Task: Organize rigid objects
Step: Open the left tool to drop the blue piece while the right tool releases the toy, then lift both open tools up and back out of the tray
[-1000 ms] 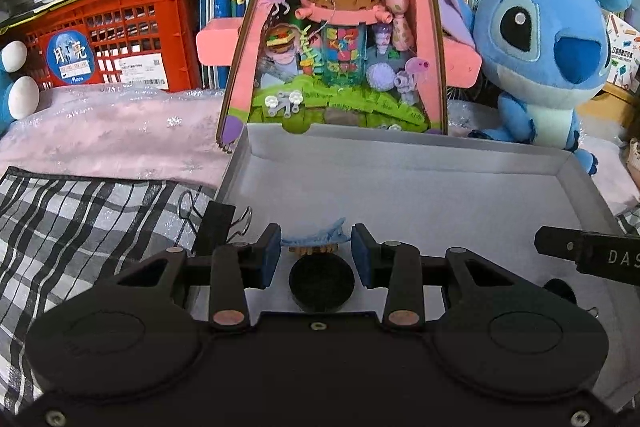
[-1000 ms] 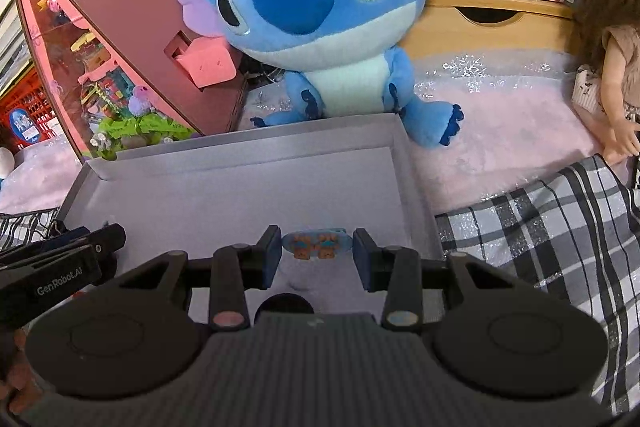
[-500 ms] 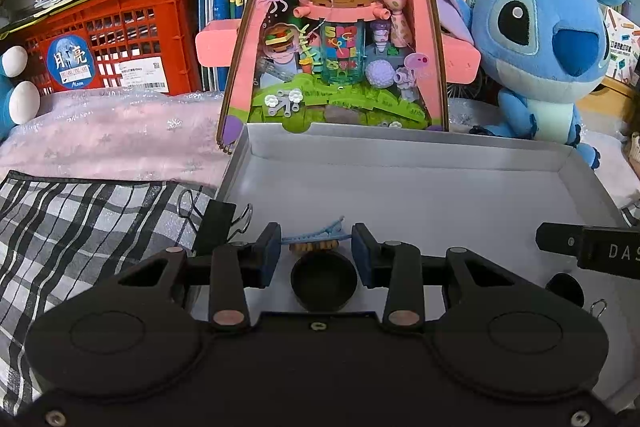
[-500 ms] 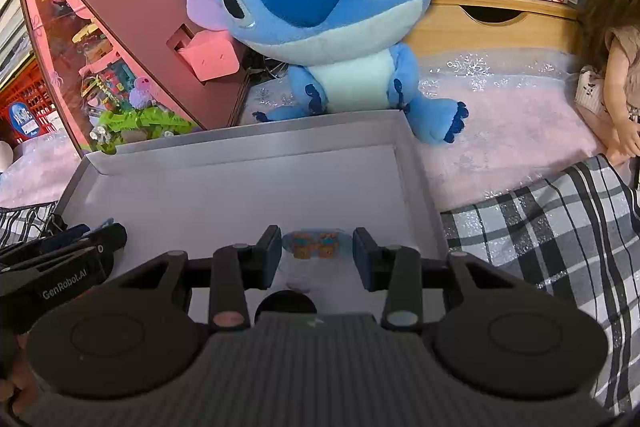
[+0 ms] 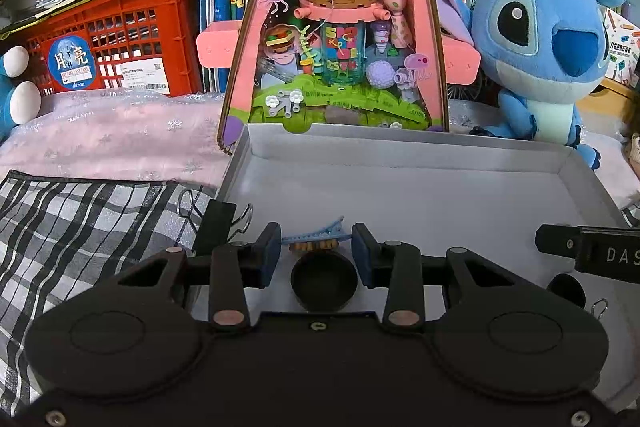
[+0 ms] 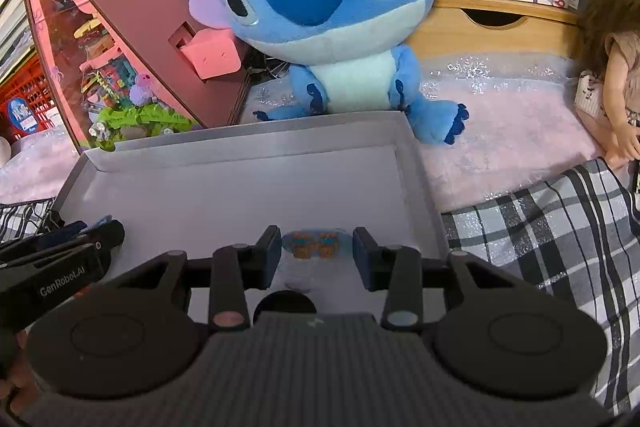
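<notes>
A shallow grey tray point(image 5: 440, 187) point(image 6: 240, 187) lies on the bed. My left gripper point(image 5: 316, 251) is open over its near left part, fingers either side of a blue hair clip point(image 5: 312, 237) and a black round cap point(image 5: 323, 281) on the tray floor. My right gripper point(image 6: 316, 253) is open over the near right part, fingers either side of a light blue clip with orange figures point(image 6: 316, 245). A black binder clip point(image 5: 216, 227) sits on the tray's left rim. The left gripper shows at the left of the right wrist view point(image 6: 60, 263), the right gripper at the right of the left wrist view point(image 5: 592, 253).
A pink brick-model display case point(image 5: 336, 39) and a blue plush toy point(image 6: 328, 7) stand behind the tray. A red crate point(image 5: 112, 35) and books are at the back left. A doll point(image 6: 612, 67) sits at the right. Checked cloth point(image 6: 560, 227) flanks the tray.
Both grippers have risen or pulled back slightly, so the scene has shifted a little. Both stay open and the clips lie where they were.
</notes>
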The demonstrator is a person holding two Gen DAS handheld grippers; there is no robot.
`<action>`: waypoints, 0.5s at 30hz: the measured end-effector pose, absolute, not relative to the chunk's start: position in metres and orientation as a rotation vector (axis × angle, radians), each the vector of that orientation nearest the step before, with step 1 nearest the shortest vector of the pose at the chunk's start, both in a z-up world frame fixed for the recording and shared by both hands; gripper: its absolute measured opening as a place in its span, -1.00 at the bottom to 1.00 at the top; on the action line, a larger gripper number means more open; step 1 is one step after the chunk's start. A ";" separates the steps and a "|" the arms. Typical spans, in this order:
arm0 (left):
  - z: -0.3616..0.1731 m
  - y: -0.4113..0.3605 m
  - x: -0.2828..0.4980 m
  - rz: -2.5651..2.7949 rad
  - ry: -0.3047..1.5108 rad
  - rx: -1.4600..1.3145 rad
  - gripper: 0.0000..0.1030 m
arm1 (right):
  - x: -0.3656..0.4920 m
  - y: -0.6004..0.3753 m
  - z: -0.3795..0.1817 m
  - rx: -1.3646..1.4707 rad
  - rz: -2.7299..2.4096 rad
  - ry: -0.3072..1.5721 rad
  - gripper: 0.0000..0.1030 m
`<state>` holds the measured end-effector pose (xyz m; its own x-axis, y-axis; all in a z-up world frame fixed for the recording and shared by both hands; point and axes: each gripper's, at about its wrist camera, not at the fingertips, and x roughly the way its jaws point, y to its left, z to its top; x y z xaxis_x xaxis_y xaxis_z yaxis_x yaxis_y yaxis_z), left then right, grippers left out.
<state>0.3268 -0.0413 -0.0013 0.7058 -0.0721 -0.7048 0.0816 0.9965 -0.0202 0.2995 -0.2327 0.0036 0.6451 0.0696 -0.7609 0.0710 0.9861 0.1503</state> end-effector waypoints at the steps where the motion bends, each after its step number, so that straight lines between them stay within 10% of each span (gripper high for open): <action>1: -0.001 -0.041 0.327 -0.086 0.783 0.012 -0.28 | 0.299 -0.233 0.004 0.172 -0.002 0.870 0.06; 15: 0.011 -0.045 0.317 -0.117 0.781 0.018 0.41 | 0.290 -0.235 0.011 0.163 0.007 0.829 0.33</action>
<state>0.3173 -0.0448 0.0108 0.7037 -0.0988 -0.7036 0.1119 0.9933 -0.0275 0.2902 -0.2348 0.0108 0.6765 0.0704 -0.7331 0.0572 0.9874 0.1476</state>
